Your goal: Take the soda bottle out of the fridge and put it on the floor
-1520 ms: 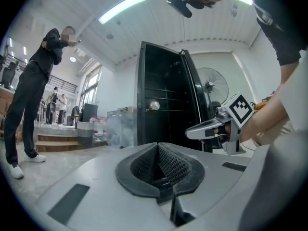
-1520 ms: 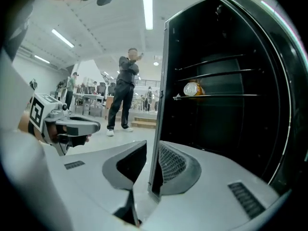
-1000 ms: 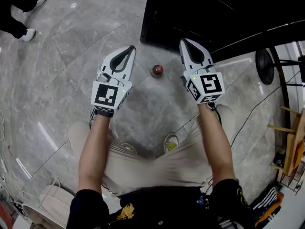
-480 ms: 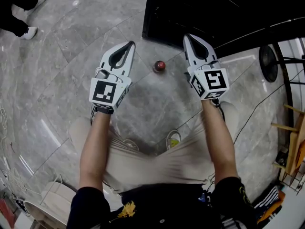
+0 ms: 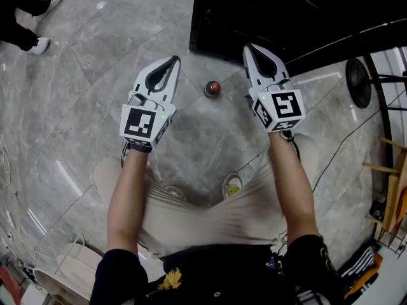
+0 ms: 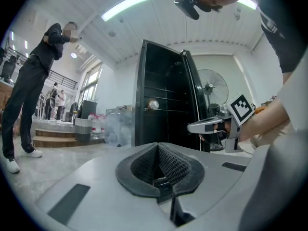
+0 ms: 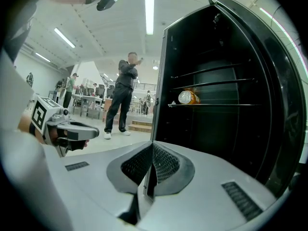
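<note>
Right gripper view shows the bottle (image 7: 188, 97) lying sideways on a fridge (image 7: 231, 143) shelf (image 7: 226, 104), right of centre. The left gripper (image 5: 173, 61) and right gripper (image 5: 248, 48) are both clenched on nothing. Nudged by closed jaws, the bottle would likely roll off.

A grey stone floor (image 5: 82, 107) is seen from above. A black fridge (image 5: 267, 11) is stood on it at 1 o'clock, a small red-topped round object (image 5: 212, 88) at 12, a fan base (image 5: 356, 75) at 2. Inside the fridge, an orange bottle (image 7: 188, 97) is laid on a wire shelf (image 7: 216, 104).
</note>
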Demonstrator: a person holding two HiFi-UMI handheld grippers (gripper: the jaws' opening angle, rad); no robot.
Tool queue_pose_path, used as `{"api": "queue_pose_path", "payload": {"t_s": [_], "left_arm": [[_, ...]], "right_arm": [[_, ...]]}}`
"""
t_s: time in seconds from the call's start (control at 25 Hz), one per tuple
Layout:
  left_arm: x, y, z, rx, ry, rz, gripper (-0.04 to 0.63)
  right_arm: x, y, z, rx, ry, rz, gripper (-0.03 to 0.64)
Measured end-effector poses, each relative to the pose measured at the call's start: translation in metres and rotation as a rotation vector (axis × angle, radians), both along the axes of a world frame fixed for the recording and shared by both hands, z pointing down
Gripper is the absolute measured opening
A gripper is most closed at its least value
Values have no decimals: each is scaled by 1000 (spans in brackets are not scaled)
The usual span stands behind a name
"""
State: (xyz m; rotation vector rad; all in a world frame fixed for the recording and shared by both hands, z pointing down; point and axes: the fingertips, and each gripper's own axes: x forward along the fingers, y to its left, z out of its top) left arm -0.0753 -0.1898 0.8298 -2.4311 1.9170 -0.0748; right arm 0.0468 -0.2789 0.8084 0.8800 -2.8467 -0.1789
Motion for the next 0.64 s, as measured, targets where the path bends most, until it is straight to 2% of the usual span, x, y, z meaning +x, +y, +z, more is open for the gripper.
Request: {"api": "queue_pose_path", "payload": {"t_s": [0.64], "left_arm": [[0, 2, 7, -34, -11, 15, 17]], "right_arm": [[-12, 2, 7, 9, 38, -14, -5]]}}
